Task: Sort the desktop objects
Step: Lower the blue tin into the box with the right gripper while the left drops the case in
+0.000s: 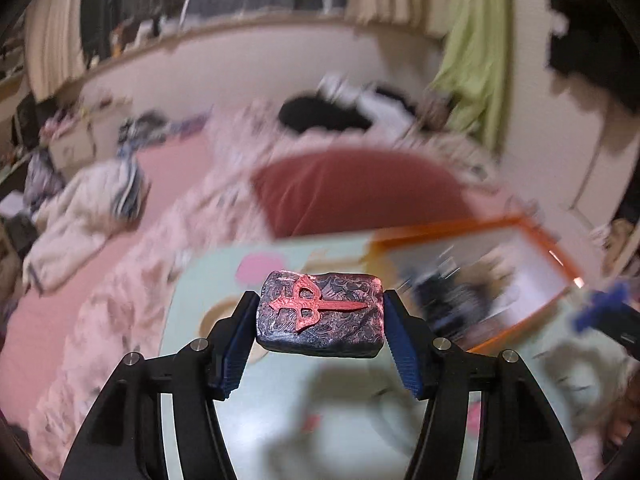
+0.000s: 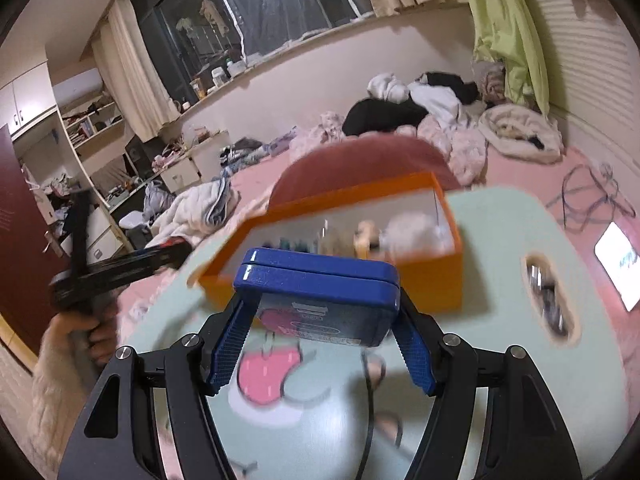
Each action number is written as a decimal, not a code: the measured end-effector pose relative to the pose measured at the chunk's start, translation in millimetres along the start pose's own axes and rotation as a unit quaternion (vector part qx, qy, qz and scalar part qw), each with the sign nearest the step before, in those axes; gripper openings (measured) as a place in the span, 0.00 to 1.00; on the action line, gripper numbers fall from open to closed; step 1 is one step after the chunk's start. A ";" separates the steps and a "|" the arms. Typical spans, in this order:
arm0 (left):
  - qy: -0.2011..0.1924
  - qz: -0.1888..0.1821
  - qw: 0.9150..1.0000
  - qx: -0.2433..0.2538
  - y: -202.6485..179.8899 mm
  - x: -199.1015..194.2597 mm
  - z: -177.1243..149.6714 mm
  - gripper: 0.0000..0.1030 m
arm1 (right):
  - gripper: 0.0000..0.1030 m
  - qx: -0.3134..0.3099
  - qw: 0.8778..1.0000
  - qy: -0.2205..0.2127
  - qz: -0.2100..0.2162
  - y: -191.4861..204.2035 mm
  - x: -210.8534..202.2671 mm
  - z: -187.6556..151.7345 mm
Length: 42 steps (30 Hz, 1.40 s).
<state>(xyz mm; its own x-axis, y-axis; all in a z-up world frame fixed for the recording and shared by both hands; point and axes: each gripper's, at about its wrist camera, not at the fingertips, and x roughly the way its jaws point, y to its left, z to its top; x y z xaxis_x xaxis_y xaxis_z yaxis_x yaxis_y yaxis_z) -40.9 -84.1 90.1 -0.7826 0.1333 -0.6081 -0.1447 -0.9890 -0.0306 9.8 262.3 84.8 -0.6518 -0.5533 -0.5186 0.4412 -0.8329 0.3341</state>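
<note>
We judge the open orange cardboard box (image 2: 432, 280) at the worktop's (image 2: 500, 360) far edge nearer the right hand-held gripper (image 2: 320, 332), clamped on the flat blue tin (image 2: 320, 276), than the left hand-held gripper (image 1: 320, 320), clamped across the dark marbled block's (image 1: 320, 312) long axis.

Bedroom interior: dark window (image 2: 248, 12) with cream curtains (image 2: 132, 76) and a lamp reflection; pink bed (image 2: 520, 172) strewn with clothes; green drape (image 2: 504, 28); cluttered open shelves (image 2: 92, 124); brown door (image 2: 20, 216) at left.
</note>
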 end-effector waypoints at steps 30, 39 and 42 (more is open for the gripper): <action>0.051 0.049 0.997 -0.029 -46.2 46.0 -38.8 0.81 | 0.78 -0.092 0.986 0.052 -0.130 12.8 75.9 10.1; 0.010 0.071 0.997 -0.023 -37.0 14.3 -44.3 0.81 | 0.78 -0.086 0.985 0.076 -0.131 27.8 69.4 7.8; -0.017 0.042 0.998 -0.040 -41.7 -18.9 -42.3 0.82 | 0.78 -0.085 0.986 0.057 -0.133 34.8 52.2 8.7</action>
<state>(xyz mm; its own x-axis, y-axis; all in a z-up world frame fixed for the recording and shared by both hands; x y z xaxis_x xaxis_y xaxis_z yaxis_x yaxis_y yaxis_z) 5.5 -48.1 69.3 -0.8097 0.0512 -0.5846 -0.0311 -0.9985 -0.0444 -14.3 204.3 76.3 -0.6889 -0.3030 -0.6584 0.3672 -0.9291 0.0434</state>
